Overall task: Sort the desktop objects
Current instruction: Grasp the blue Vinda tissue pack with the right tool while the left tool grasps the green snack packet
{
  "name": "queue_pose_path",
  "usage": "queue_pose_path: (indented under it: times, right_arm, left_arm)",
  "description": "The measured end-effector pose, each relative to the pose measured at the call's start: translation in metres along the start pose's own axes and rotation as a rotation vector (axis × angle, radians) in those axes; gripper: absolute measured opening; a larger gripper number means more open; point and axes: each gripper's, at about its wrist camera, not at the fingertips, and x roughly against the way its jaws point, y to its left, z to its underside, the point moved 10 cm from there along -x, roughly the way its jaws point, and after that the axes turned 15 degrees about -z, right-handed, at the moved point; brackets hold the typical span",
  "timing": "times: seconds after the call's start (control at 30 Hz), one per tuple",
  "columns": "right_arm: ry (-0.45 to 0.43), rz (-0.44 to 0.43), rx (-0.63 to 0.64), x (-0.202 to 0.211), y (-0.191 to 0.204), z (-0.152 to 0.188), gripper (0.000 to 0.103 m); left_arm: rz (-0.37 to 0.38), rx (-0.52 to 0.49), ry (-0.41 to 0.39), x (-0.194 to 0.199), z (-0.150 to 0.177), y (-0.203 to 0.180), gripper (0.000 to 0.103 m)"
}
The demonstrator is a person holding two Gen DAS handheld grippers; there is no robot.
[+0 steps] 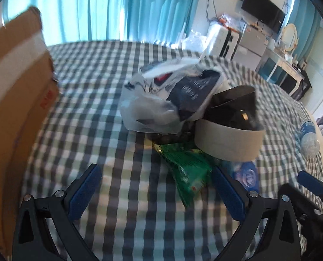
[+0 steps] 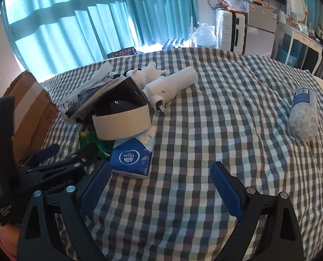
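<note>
Left hand-held gripper [image 1: 156, 192] spread wide, nothing between its blue pads, hovering over checked bed cover [image 1: 91, 108] before crumpled green foil packet [image 1: 185, 169]. Right hand-held gripper [image 2: 160, 190] likewise spread and empty, just beside blue tissue pack [image 2: 133, 157] lying under round beige box [image 2: 122, 121].

- On the blue tissue pack [image 2: 132, 158] just ahead of your right gripper's left finger, you can read the brand "Vinda" inside a white oval.
- The same tissue pack shows at the right of your left wrist view, but there its logo is too blurred to read.
- The plastic bottle [image 2: 303, 113] lying off to your right carries a barcode on its blue label; no digits are legible.
- The cardboard box [image 2: 31, 108] at your left bears red print, unreadable.
- The dark packet [image 1: 191, 91] in the pile has pale lettering, too blurred to make out.
</note>
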Motion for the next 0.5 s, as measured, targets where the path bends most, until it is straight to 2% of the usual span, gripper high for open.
queue_pose_path:
  times: [0.07,0.23,0.37,0.5]
  right_arm:
    - [-0.011,-0.003,0.005,-0.001,0.000,-0.001,0.093]
    - [0.042,0.002,0.014,-0.018,-0.001,0.009,0.091]
    - [0.037,-0.014,-0.030,-0.028,-0.005,0.006,0.089]
    - [0.051,-0.010,0.003,-0.036,0.000,0.010,0.089]
  left_arm:
    - [0.052,0.012,0.005,-0.006,-0.005,-0.002,0.103]
    - [0.104,-0.059,0.003,-0.013,-0.015,-0.006,0.103]
    - [0.088,-0.144,-0.024,-0.014,-0.015,-0.008,0.103]
    - [0.045,-0.155,0.012,-0.013,-0.014,0.003,0.103]
